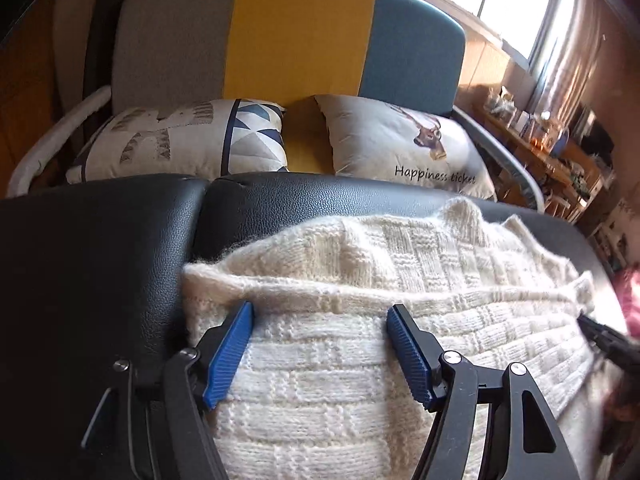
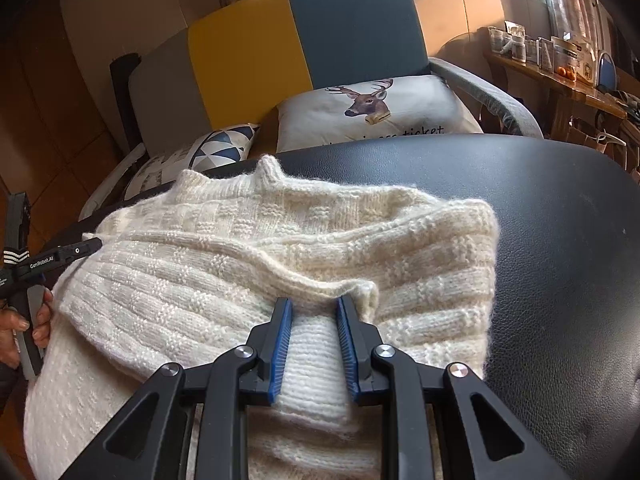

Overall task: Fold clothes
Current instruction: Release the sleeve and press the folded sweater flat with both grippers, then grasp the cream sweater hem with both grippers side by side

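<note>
Black leather surface (image 2: pixel 560 240), bare on the right out to its rounded edge, bare on the left too. Cream knit sweater (image 2: pixel 240 248) lying across its middle, basket-weave textured, folded over with a ridge running side to side. Left gripper (image 1: pixel 320 312) spread wide over the sweater's near layer, gripping nothing. Right gripper (image 2: pixel 313 304) narrowed, with ribbed knit between blue pads (image 2: pixel 282 344); grip uncertain.

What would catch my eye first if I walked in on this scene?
Probably the fluffy cream knitted sweater, spread over a black leather surface in the foreground. Next, the blue-padded tongs: the left tongs gape wide over the knit, the right tongs sit narrower at a fold. Behind, a deer cushion rests on a grey, yellow and teal sofa.
</note>
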